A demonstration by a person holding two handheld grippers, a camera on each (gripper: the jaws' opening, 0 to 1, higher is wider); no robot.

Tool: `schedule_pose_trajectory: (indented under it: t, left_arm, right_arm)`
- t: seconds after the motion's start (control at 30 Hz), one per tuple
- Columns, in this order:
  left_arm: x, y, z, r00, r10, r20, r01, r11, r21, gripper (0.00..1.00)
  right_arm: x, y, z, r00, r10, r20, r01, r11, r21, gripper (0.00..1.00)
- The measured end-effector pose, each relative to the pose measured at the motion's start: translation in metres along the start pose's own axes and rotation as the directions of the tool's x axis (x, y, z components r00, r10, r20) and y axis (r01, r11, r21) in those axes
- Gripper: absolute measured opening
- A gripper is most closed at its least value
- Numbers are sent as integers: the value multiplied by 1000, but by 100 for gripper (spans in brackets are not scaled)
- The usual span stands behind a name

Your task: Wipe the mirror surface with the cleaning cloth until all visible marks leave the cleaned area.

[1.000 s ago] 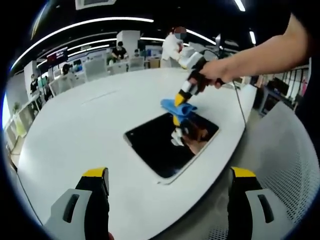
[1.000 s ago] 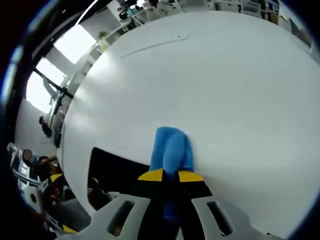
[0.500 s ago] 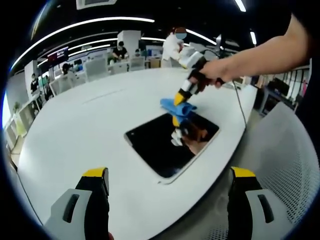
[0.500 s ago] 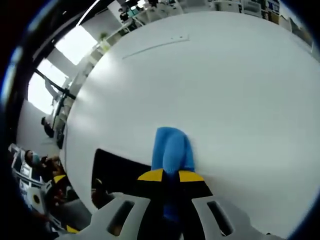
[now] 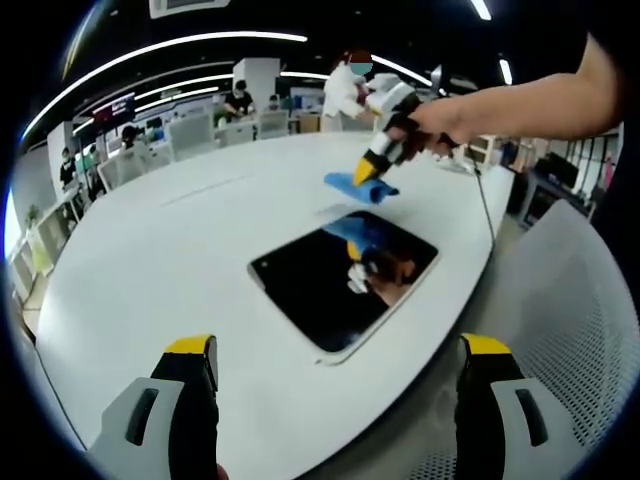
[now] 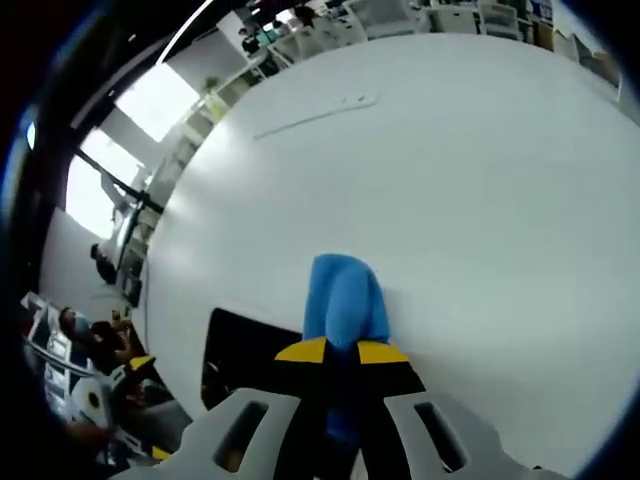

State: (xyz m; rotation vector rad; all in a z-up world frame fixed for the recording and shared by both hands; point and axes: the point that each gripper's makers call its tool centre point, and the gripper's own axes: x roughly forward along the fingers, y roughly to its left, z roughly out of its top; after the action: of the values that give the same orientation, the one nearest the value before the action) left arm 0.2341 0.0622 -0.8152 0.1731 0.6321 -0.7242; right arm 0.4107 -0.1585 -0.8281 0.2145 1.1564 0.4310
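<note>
Right hand-held gripper (image 6: 341, 352) is clamped on the folded blue cleaning cloth (image 6: 343, 296), jaws closed tight around it. In the left gripper view that cloth (image 5: 360, 187) hangs off the surface, just past the far edge of the dark rectangular mirror (image 5: 345, 277), which lies flat on the round white surface (image 5: 170, 260). Mirror reflects the cloth and gripper. Left hand-held gripper (image 5: 337, 352) is spread wide, nothing in it, near the mirror's close edge.
</note>
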Motion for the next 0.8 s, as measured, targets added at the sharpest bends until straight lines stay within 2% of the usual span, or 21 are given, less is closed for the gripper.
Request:
schedule_pose_trajectory:
  t: [0.47,0.8]
  left_arm:
    - [0,0,-1,1000,-1,-3,1,1000,2,100]
    - [1,0,-2,1000,-6,-10,6,1000,2,100]
  right_arm:
    - [-33,-53,-15,998,-62,12,62,997,38,4]
    - [-44,-72,-28,996,-86,1,86,995,55,4]
